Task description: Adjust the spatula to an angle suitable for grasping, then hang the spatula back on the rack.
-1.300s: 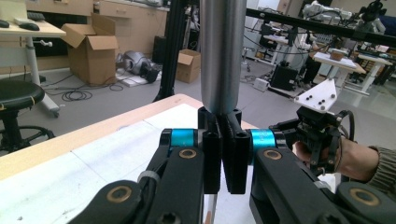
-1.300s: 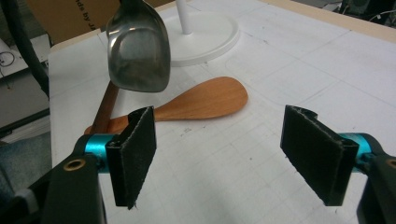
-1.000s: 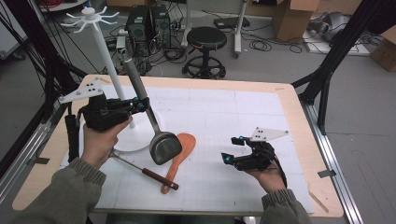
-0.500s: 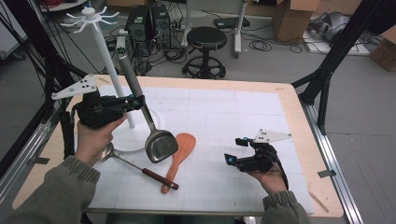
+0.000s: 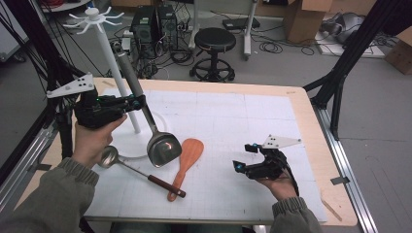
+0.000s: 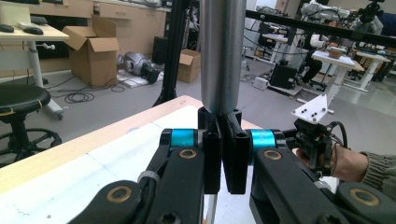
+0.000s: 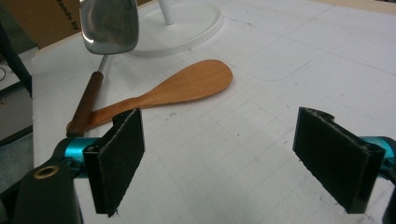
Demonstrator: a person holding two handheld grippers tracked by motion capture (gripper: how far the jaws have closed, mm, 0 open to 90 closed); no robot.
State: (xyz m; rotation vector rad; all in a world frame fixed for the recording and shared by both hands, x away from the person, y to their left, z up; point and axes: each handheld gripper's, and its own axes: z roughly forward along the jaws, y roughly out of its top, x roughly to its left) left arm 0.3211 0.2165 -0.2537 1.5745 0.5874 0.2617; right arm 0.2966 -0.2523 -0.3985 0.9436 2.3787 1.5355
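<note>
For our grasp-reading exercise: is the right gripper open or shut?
Open. In the right gripper view the right gripper has its jaws wide apart, having just been opening, with bare table mat between them.

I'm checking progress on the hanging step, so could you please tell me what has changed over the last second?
The left gripper, clamped on the steel spatula, has carried it slightly left toward the white rack, the blade riding clear of the table. The right gripper has just been opening its jaws, with nothing between them. The wooden spatula and the ladle lie where they were.
</note>
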